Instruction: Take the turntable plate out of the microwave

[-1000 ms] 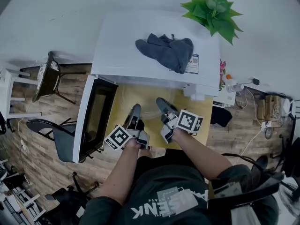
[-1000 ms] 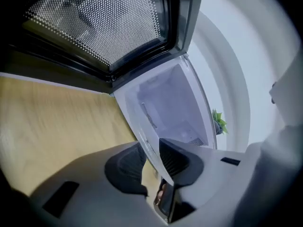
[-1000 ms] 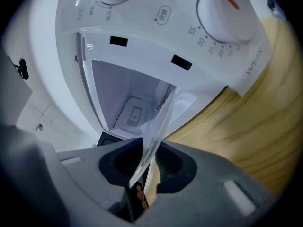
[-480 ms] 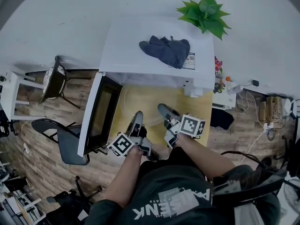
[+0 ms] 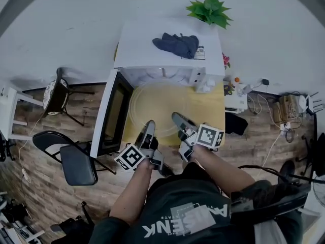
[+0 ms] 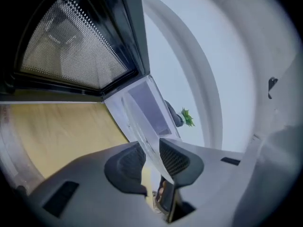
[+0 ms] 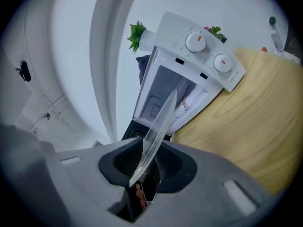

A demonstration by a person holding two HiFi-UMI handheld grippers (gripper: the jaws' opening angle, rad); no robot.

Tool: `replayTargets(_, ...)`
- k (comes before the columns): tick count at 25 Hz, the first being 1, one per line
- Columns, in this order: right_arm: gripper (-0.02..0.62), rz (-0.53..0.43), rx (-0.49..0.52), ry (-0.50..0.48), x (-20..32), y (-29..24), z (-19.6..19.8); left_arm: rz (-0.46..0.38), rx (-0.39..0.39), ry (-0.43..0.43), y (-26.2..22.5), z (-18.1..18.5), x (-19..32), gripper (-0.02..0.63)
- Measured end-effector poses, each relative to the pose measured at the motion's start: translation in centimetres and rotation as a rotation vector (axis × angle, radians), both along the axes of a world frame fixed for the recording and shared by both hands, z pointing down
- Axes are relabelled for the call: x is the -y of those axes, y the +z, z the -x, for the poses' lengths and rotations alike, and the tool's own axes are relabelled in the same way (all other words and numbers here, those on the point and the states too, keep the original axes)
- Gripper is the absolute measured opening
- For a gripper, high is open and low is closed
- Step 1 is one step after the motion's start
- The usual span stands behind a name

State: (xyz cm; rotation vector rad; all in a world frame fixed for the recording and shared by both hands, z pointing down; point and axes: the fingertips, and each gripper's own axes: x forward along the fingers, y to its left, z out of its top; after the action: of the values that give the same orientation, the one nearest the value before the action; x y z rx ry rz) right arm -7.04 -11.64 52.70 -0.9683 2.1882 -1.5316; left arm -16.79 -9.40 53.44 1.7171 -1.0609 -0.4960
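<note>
Standing at the far left are a round-seated chair (image 5: 55, 91) and, nearer the person, a black folding chair (image 5: 76, 161) on the wooden floor. Next to them the microwave door (image 5: 114, 113) is hanging wide open, swung out to the left and running alongside the left rim of the plate.

The left gripper (image 5: 148, 127) is reaching forward over the yellow surface (image 5: 210, 113), its jaws clamped on the near rim of the glass plate (image 5: 160, 101). In the left gripper view the thin clear edge is running between the two ribbed pads (image 6: 173, 160).

The plate is round and is lying close to flat above the surface. Its near rim is pointing toward the person and its far rim is facing the open mouth of the microwave (image 5: 167, 60), just in front of it.

The right gripper (image 5: 176, 119) is gripping the same near rim a little to the right, jaws closed on the glass, which is cutting edge-on between them in the right gripper view.

A dark cloth (image 5: 175, 43) is lying on top of the microwave, with a green plant (image 5: 209, 10) behind it. Further right, a white box (image 5: 234, 103) and loose cables (image 5: 284, 111) are resting on the floor.
</note>
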Motion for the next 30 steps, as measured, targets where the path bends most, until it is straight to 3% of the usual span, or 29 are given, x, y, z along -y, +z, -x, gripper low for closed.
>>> replayTargets(9,0.086,-0.088,-0.025,0.068,-4.3,-5.9,-0.8,-0.087,0.059,0.099,-5.5,-0.1,-3.3,0.095)
replayTargets(12,0.086,-0.120,-0.006,0.066,-5.2,-8.0,-1.0,-0.118,0.030,0.115,-7.5,-0.7,-4.1,0.095)
replayTargets(15,0.087,-0.139,0.007,0.040,-5.7,-9.5,-1.1,-0.113,0.152,0.103,-8.7,0.1,-4.9,0.095)
replayTargets(18,0.087,-0.145,0.029,0.002,-5.8,-10.8,-1.5,-0.127,0.135,0.081,-10.4,-0.7,-5.3,0.095)
replayTargets(21,0.089,-0.152,0.042,-0.040,-5.7,-11.9,-2.4,-0.125,0.237,0.051,-11.5,-0.9,-5.6,0.095)
replayTargets(22,0.089,-0.158,0.046,-0.052,-5.6,-12.3,-2.7,-0.117,0.212,0.039,-12.0,-1.5,-5.6,0.095)
replayTargets(25,0.091,-0.167,0.060,-0.077,-5.2,-13.4,-3.7,-0.081,-0.071,0.002,-14.0,-4.9,-5.7,0.094)
replayTargets(26,0.091,-0.168,0.063,-0.083,-5.1,-13.6,-4.0,-0.078,-0.121,-0.006,-14.5,-5.7,-5.6,0.094)
replayTargets(30,0.091,-0.182,0.058,-0.109,-4.7,-14.5,-5.0,-0.093,-0.116,-0.032,-15.2,-6.5,-5.3,0.091)
